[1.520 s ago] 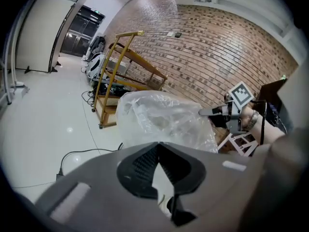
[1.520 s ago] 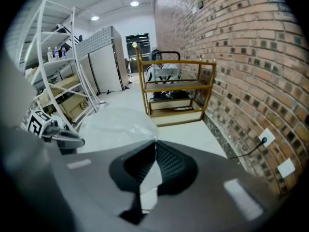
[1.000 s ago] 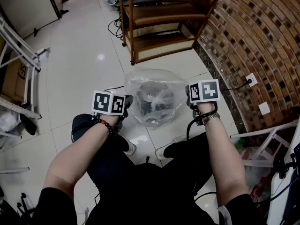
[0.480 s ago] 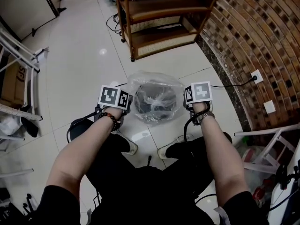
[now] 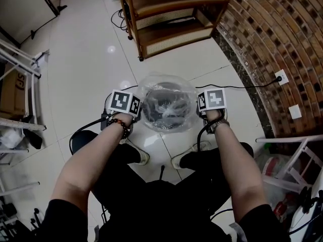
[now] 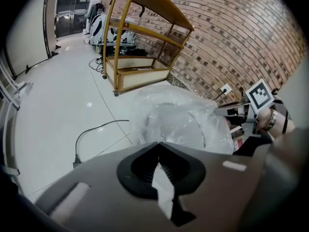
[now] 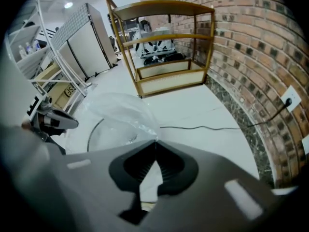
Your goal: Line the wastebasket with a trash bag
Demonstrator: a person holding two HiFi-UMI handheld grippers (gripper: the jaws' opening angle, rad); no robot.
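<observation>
A clear trash bag [image 5: 166, 101] is spread over a dark round wastebasket [image 5: 160, 99] on the floor in front of my feet. My left gripper [image 5: 138, 113] is shut on the bag's left edge, and a strip of film runs back between its jaws in the left gripper view [image 6: 158, 145]. My right gripper [image 5: 200, 112] is shut on the bag's right edge, film likewise pinched at its tips [image 7: 155, 142]. The bag [image 6: 178, 116] billows between the two grippers. The basket's dark rim [image 7: 91, 129] shows through the film.
A wooden shelf cart [image 5: 166, 19] stands just beyond the basket. A brick wall [image 5: 282, 34] with an outlet [image 5: 281, 76] and a black cable [image 5: 237, 84] is on the right. White racks [image 5: 20, 64] stand at the left and a white frame [image 5: 292, 150] near right.
Both grippers have come down with the bag edges, and the bag has sunk lower over the wastebasket. The jaws stayed shut.
</observation>
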